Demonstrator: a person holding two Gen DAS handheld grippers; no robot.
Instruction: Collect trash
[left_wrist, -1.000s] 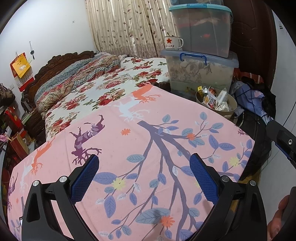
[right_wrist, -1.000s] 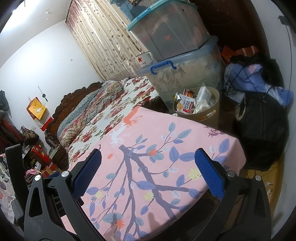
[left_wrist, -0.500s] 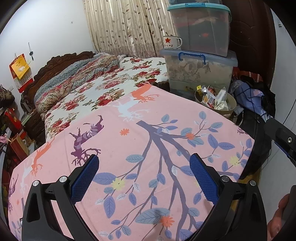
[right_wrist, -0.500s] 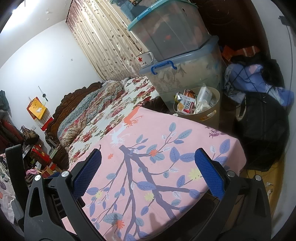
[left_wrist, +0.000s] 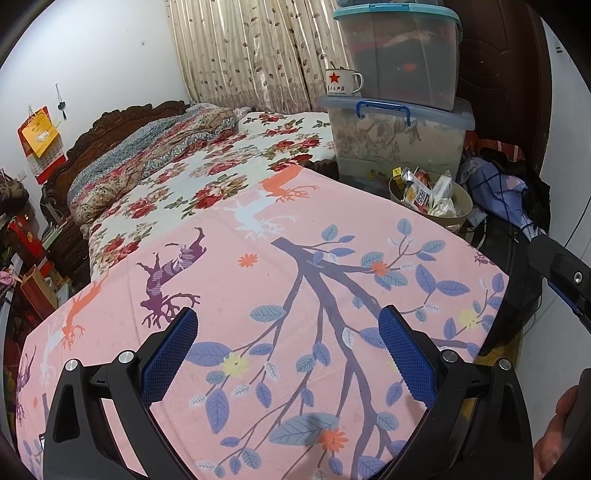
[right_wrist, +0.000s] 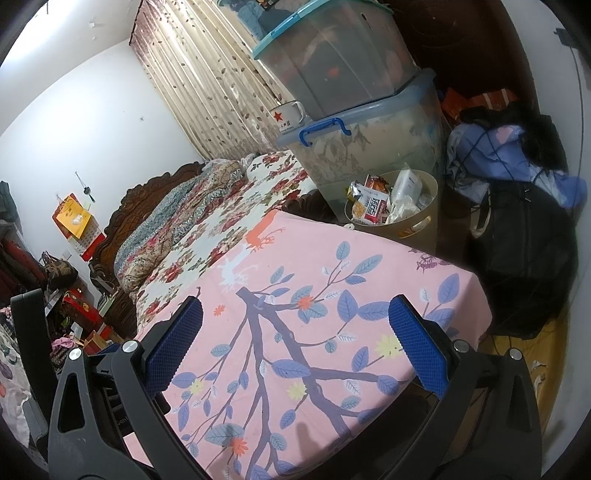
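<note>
A tan waste bin (left_wrist: 452, 221) stands beyond the far edge of the pink cloth-covered table (left_wrist: 258, 288), filled with snack wrappers (left_wrist: 421, 194) and crumpled paper. It also shows in the right wrist view (right_wrist: 424, 218) with its wrappers (right_wrist: 371, 206). My left gripper (left_wrist: 288, 325) is open and empty above the near part of the table. My right gripper (right_wrist: 295, 314) is open and empty above the same cloth. No loose trash shows on the cloth.
Two stacked plastic storage boxes (left_wrist: 395, 129) with a red-star mug (left_wrist: 341, 83) stand behind the bin. A bed with floral bedding (left_wrist: 192, 162) lies to the left. Bags and clothes (right_wrist: 517, 236) are piled at the right by a dark door.
The left gripper has pulled back and up slightly, so the bin and boxes look a little farther. The right gripper has barely moved. Both stay open.
</note>
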